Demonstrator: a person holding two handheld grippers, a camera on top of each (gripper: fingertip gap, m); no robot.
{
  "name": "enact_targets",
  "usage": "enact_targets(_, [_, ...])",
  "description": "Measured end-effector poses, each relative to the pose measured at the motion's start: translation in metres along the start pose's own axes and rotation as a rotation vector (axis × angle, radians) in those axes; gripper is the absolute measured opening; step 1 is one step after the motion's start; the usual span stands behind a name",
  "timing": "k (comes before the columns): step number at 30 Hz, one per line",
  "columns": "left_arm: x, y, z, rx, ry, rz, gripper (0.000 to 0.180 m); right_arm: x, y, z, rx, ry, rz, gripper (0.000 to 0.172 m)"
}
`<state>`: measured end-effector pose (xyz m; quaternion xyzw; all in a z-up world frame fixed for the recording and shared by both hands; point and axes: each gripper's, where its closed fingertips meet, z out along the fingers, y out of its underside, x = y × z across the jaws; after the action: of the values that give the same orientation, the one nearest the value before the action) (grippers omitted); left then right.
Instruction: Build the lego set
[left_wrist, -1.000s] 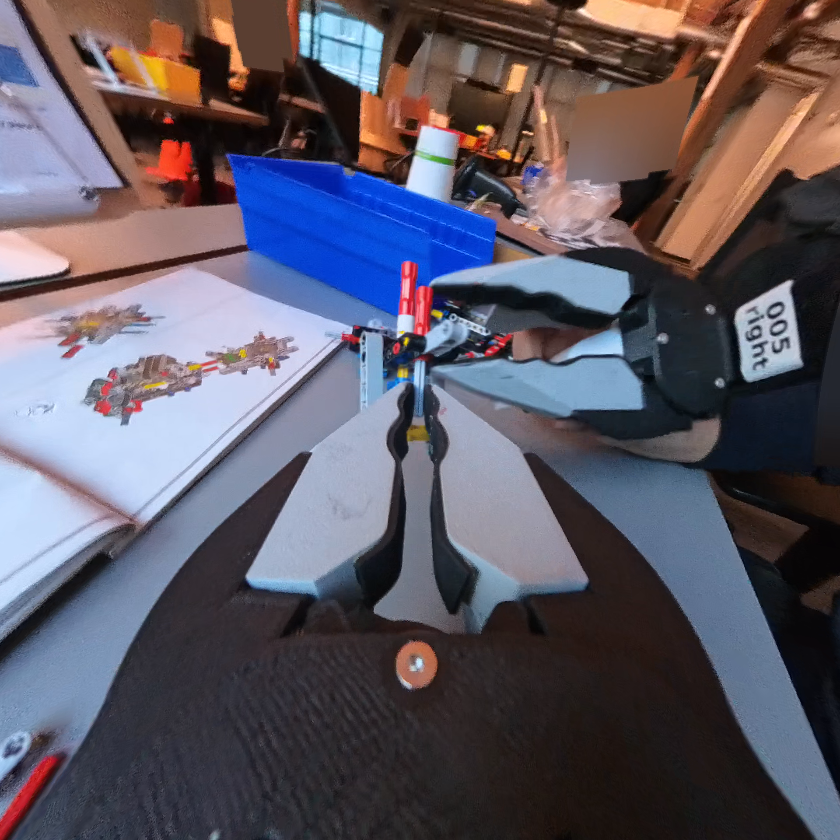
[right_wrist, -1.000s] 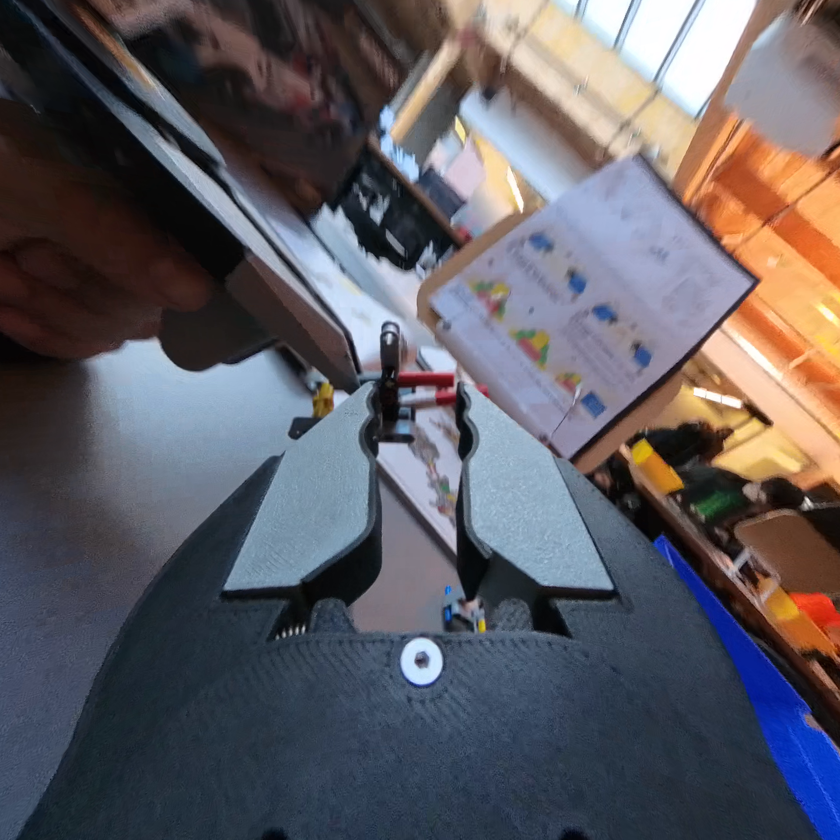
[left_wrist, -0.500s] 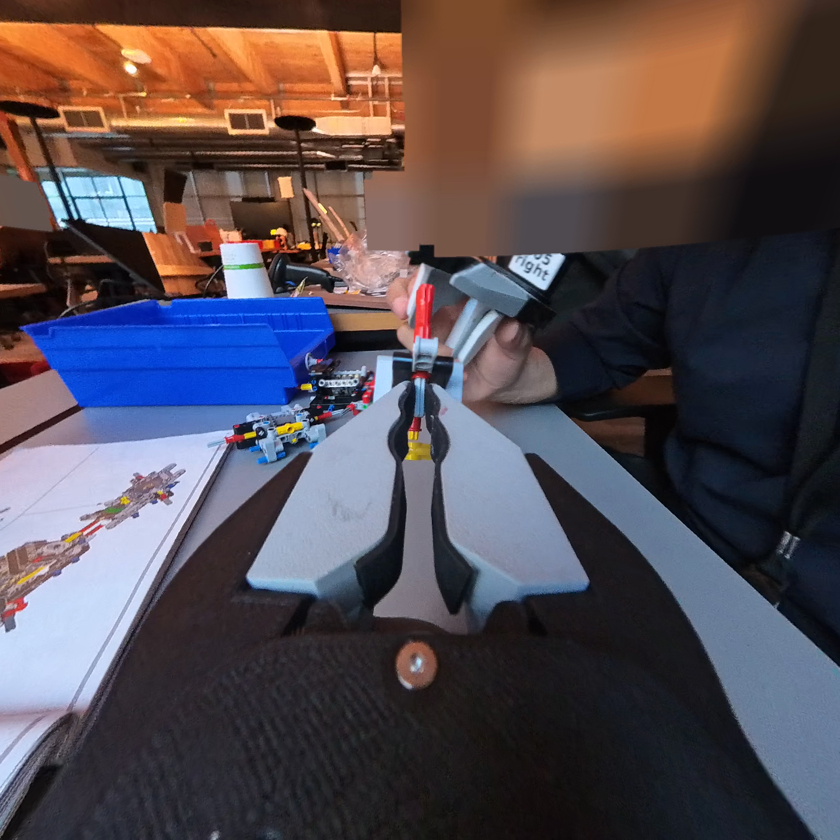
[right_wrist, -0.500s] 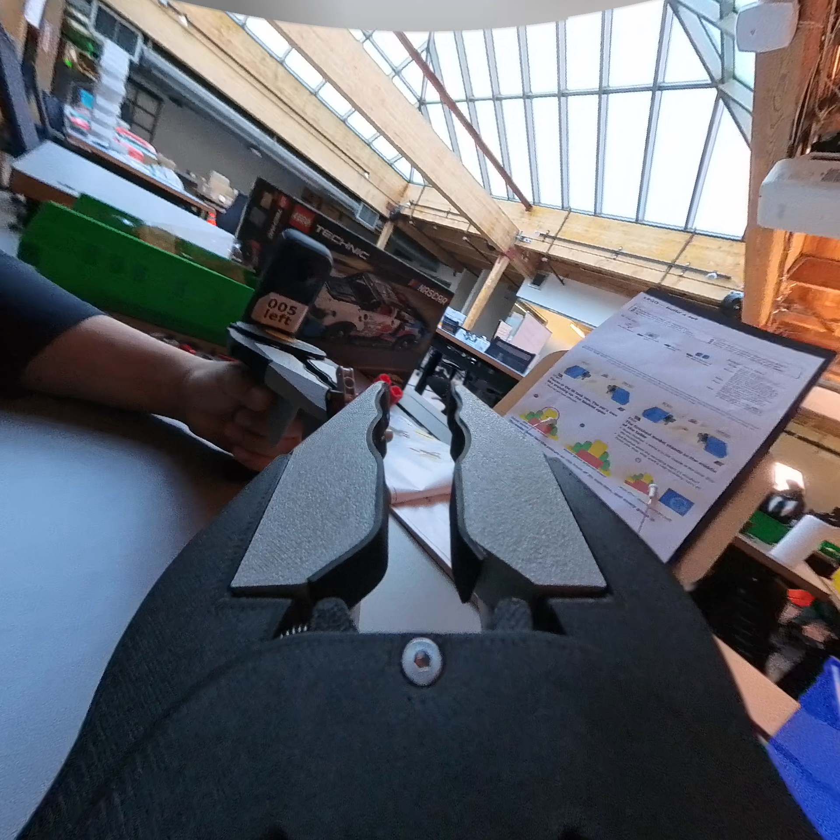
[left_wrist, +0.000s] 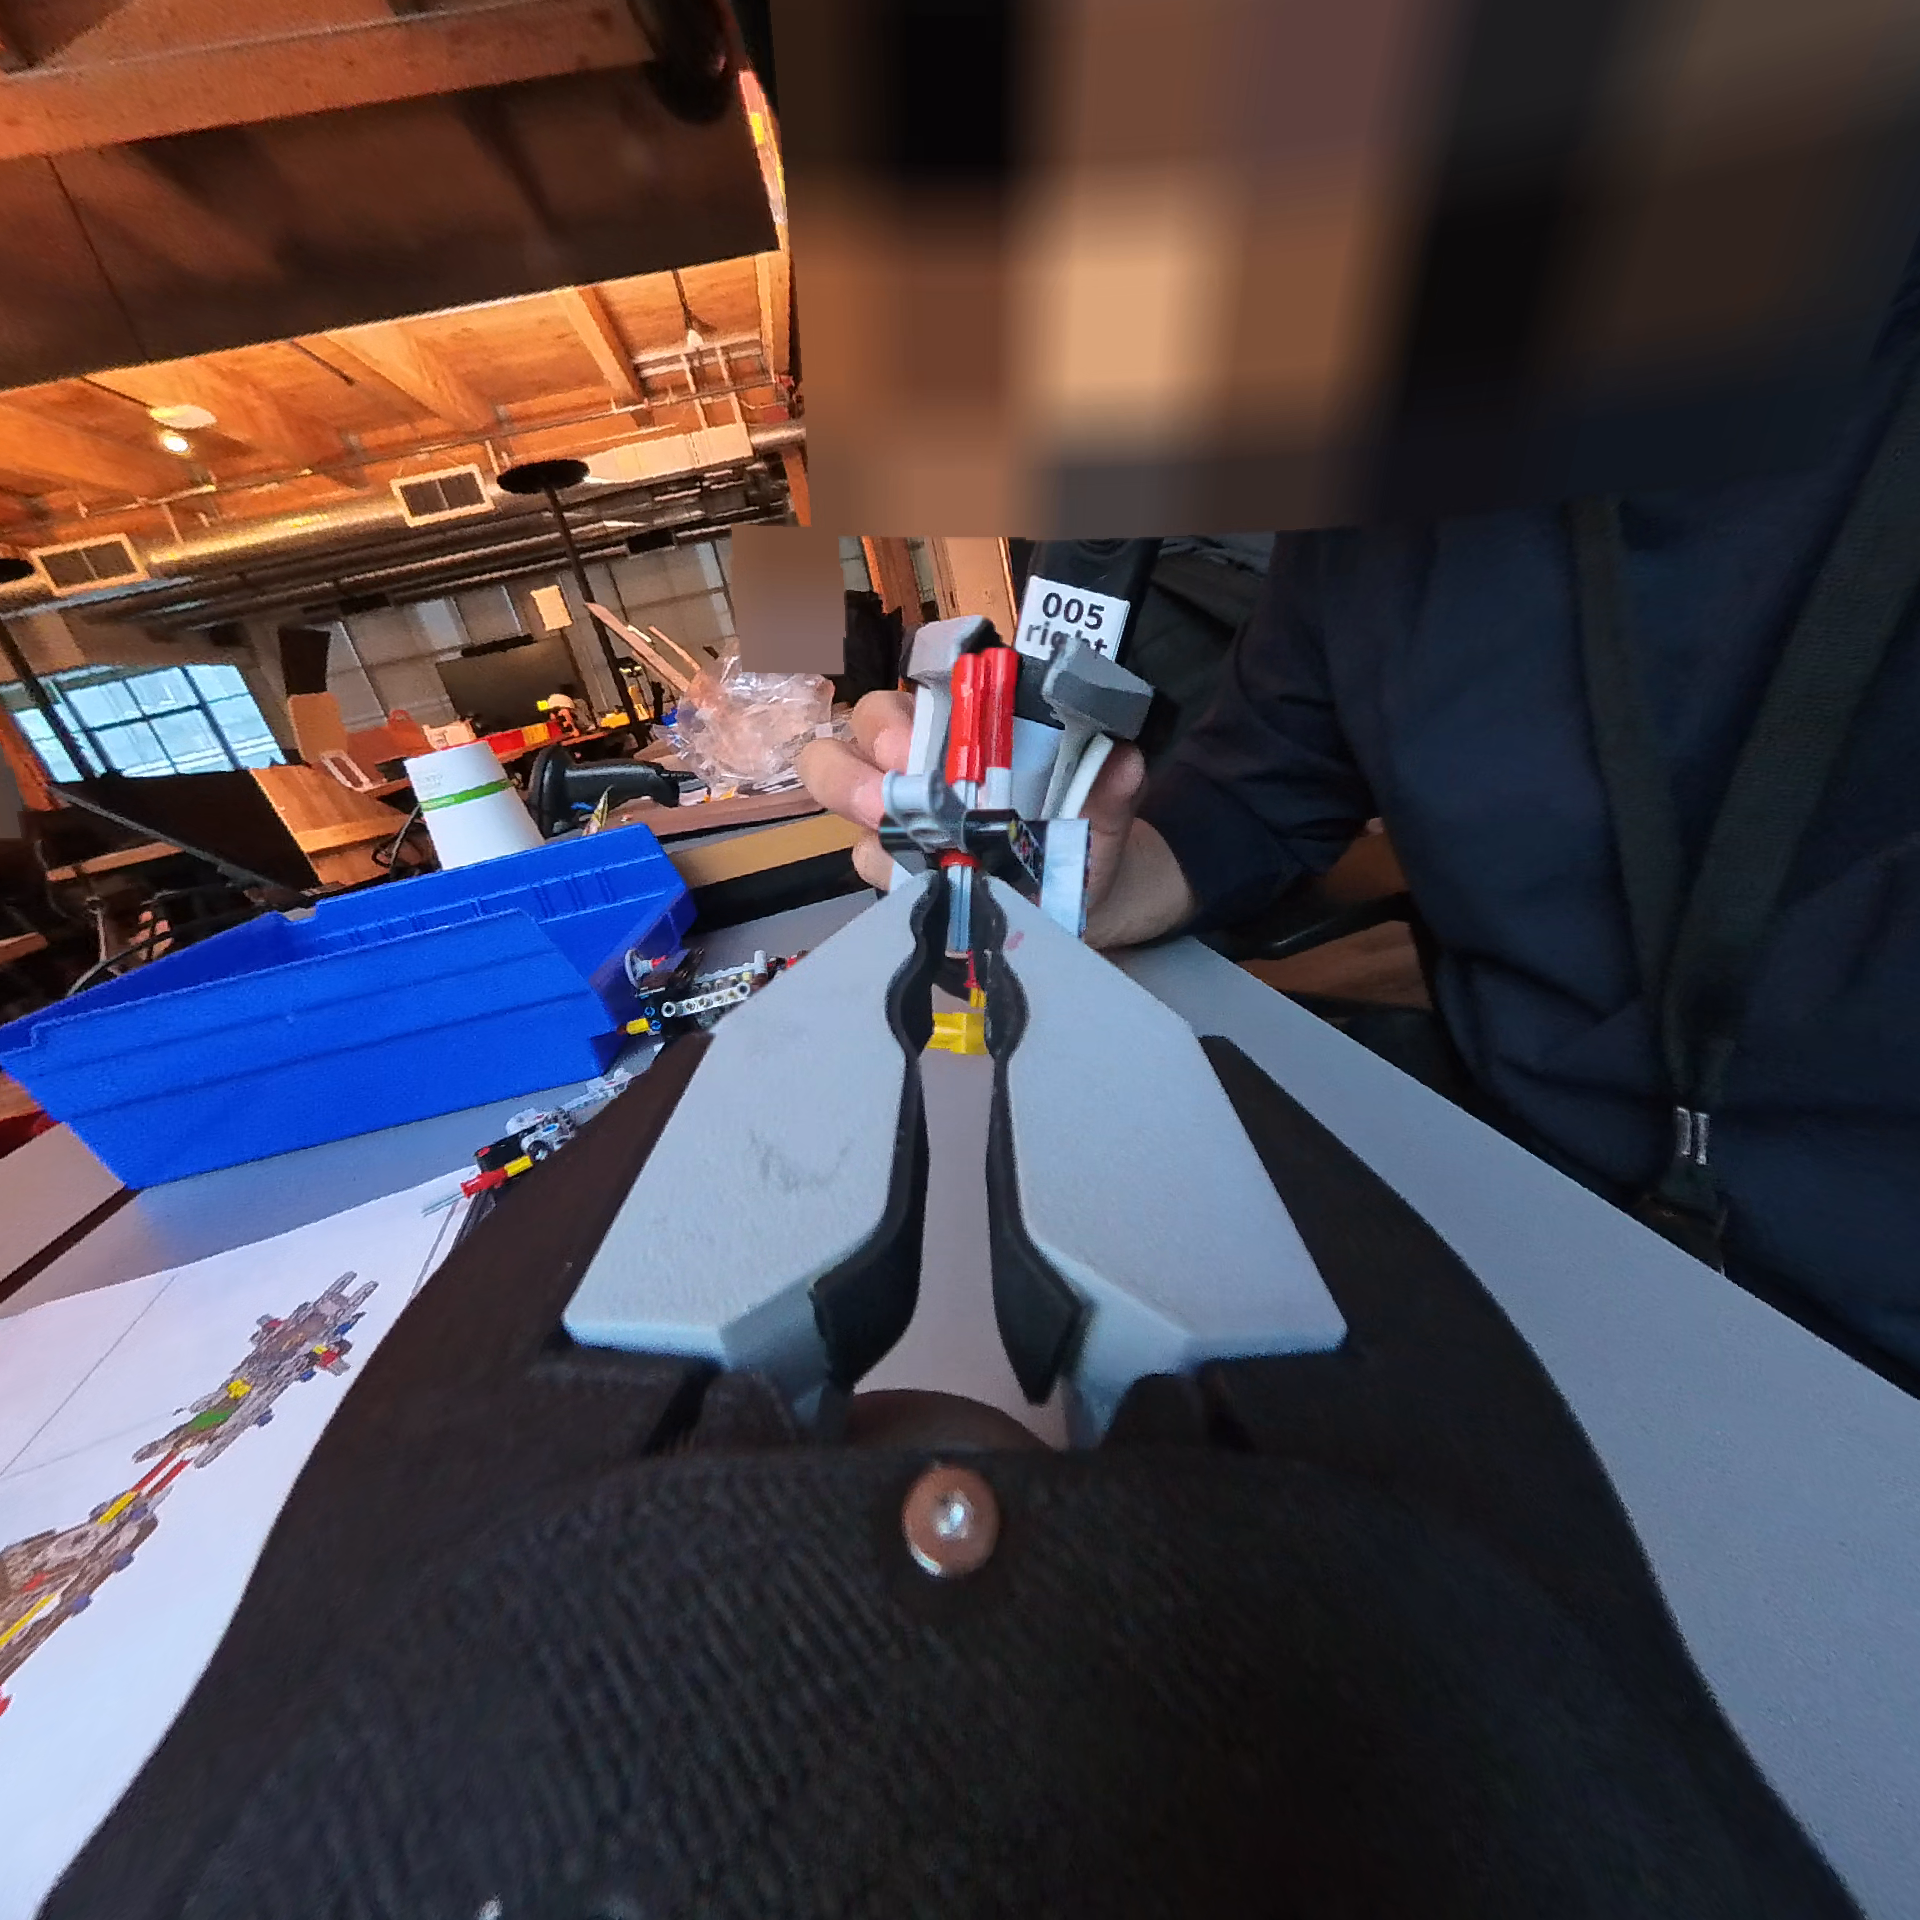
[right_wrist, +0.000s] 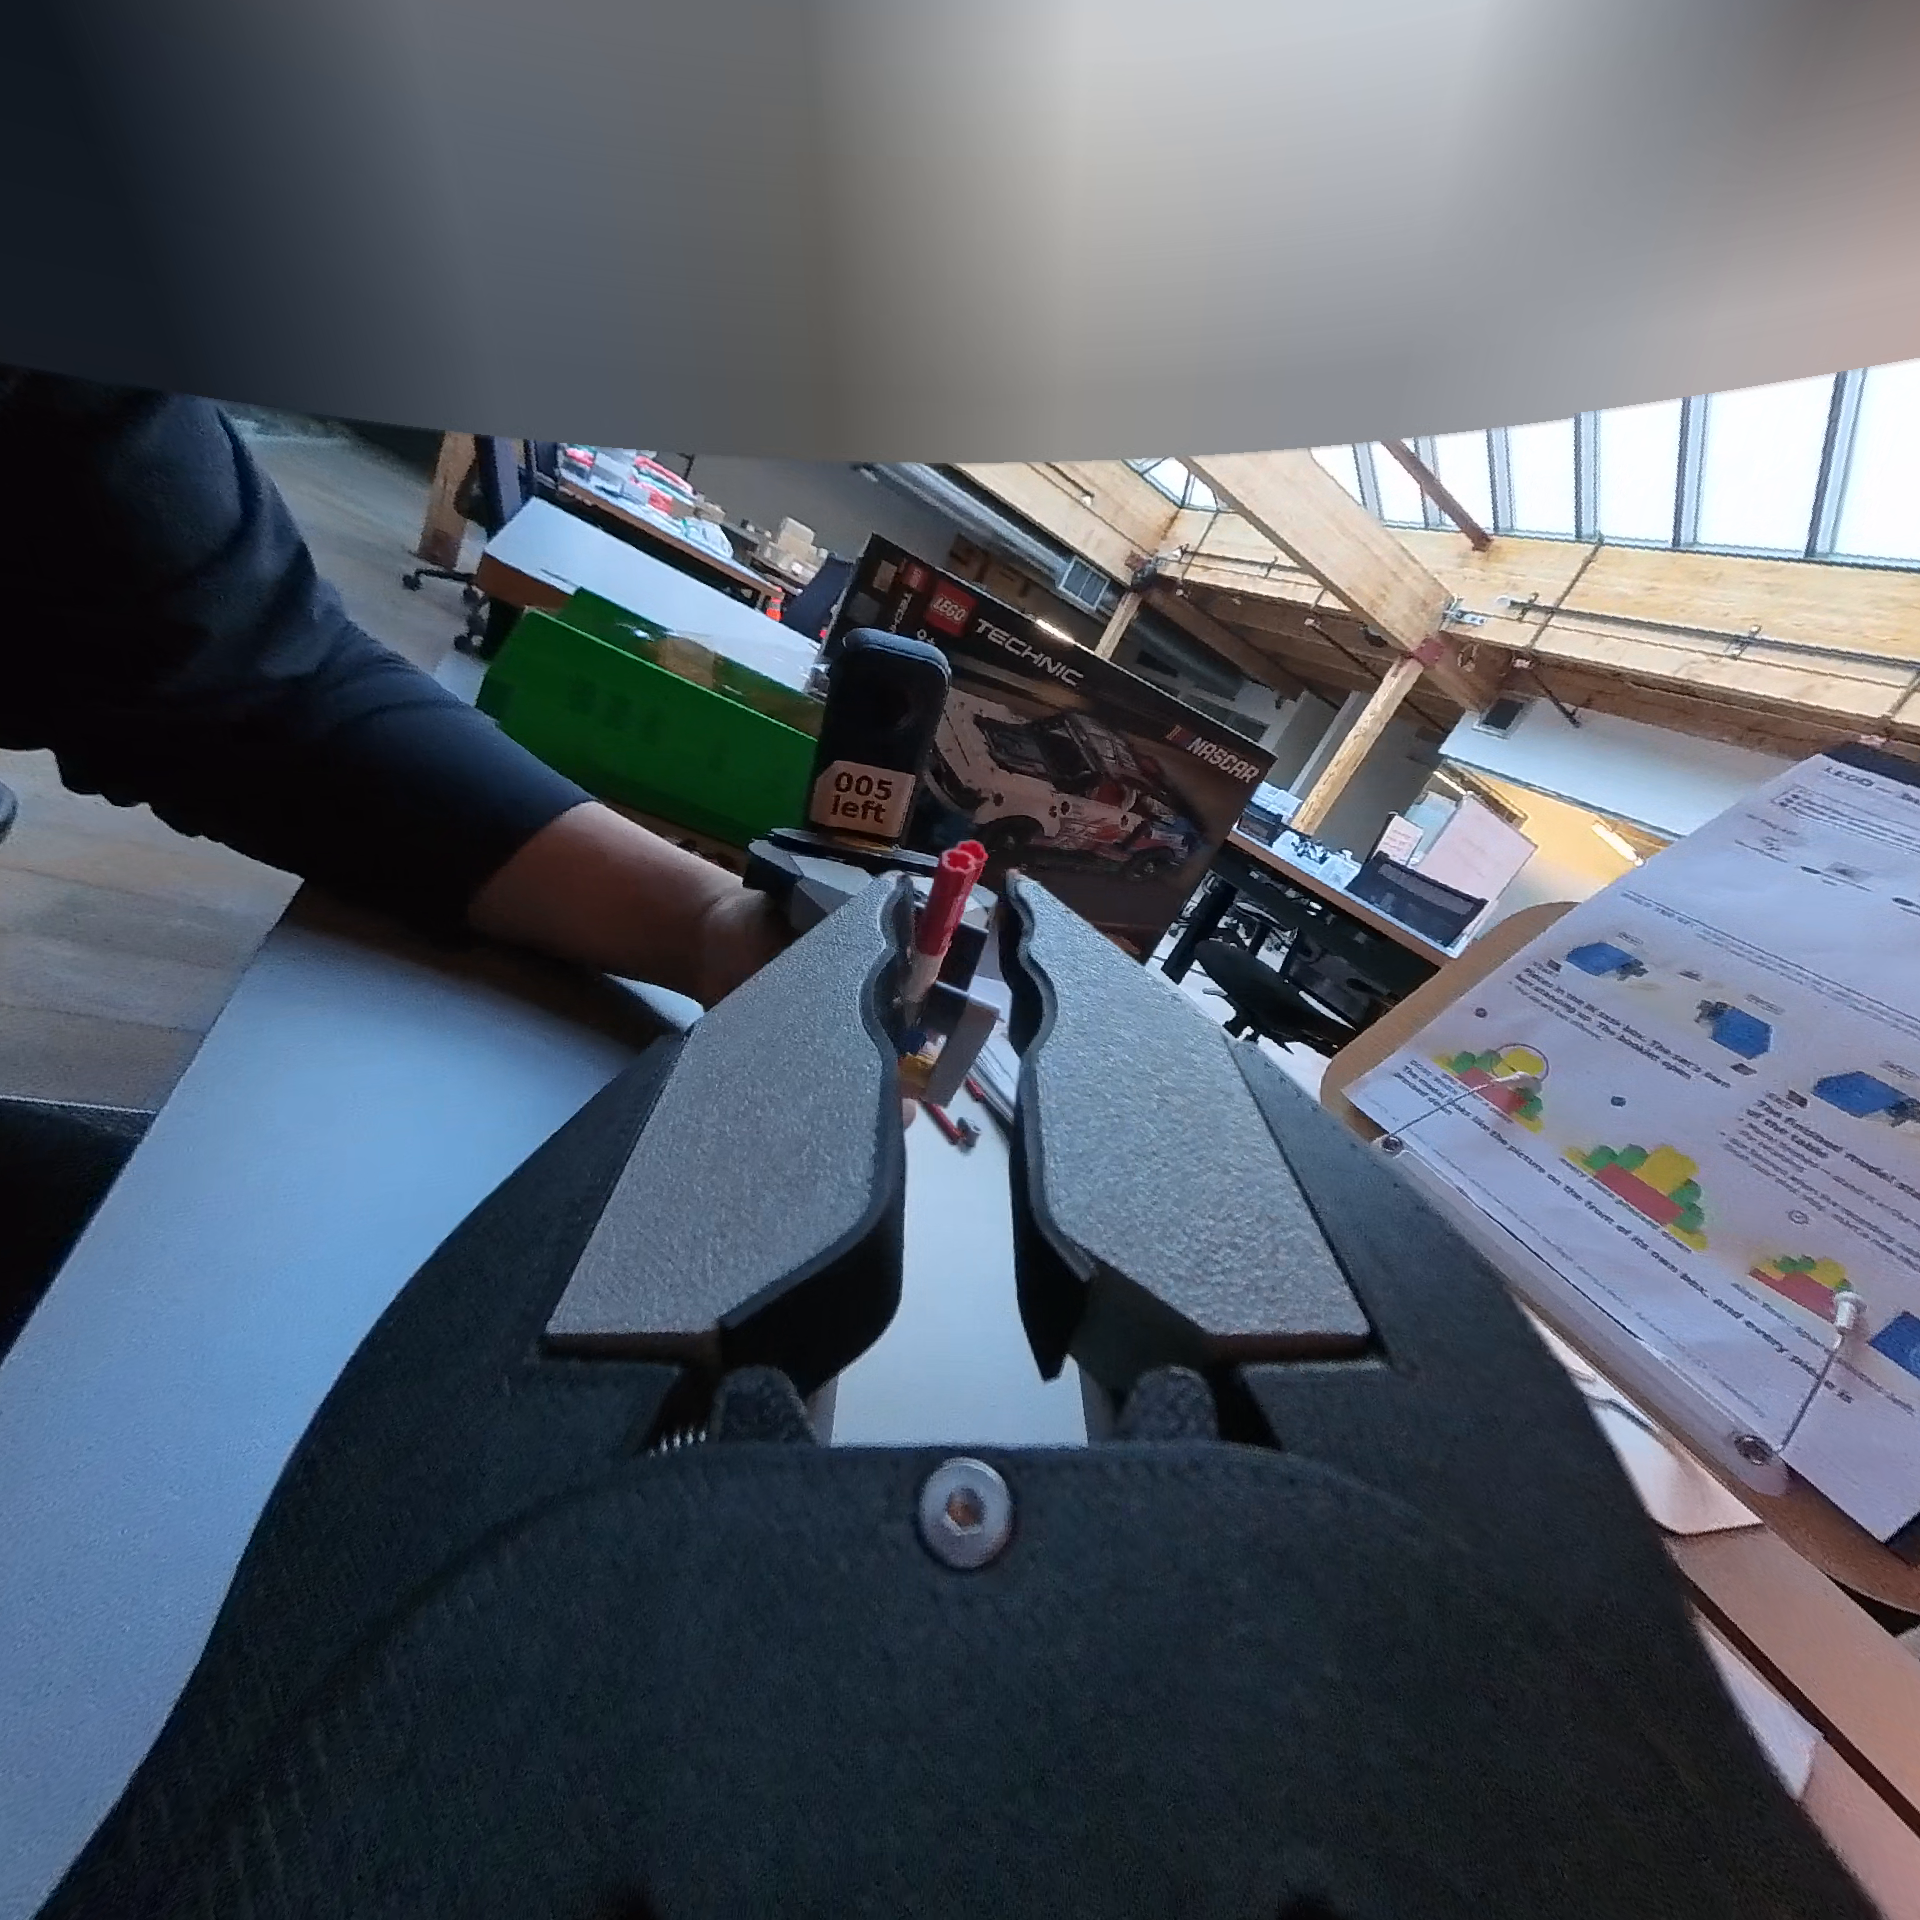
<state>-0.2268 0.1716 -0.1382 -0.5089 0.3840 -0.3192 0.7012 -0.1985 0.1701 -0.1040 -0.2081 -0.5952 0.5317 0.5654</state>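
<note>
Brick assembly (left_wrist: 971, 821) is standing upright at 12 o'clock of the left gripper (left_wrist: 961, 914), whose fingers are clamping its grey axle. Right gripper (right_wrist: 951, 914) is facing it, jaws apart, 2 red connectors (right_wrist: 951, 899) rising between them unpressed. Loose parts (left_wrist: 686, 997) are lying beside the blue bin (left_wrist: 343, 997) at 10 o'clock.

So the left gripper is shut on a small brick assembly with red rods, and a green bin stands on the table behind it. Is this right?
Only the colour is wrong: in the left wrist view the bin behind the brick assembly, which the left gripper clamps, is blue.
</note>
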Motion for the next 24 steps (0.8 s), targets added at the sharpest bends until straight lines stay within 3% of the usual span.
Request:
enact_targets(11, [0.002, 0.005, 0.001, -0.038, 0.011, 0.001, 0.0, -0.003, 0.003, 0.001, -0.022, -0.052, 0.09, 0.012])
enact_targets(15, [-0.016, 0.042, -0.011, -0.328, -0.084, 0.002, 0.0, 0.001, 0.052, 0.002, -0.24, -0.117, 0.163, 0.013])
enact_targets(19, [-0.022, 0.066, -0.026, -0.511, -0.115, -0.17, 0.0, 0.009, 0.103, -0.011, -0.459, -0.14, 0.224, 0.022])
enact_targets(24, [-0.021, 0.101, -0.033, -0.743, -0.164, -0.265, 0.0, 0.0, 0.119, -0.014, -0.52, -0.186, 0.194, 0.021])
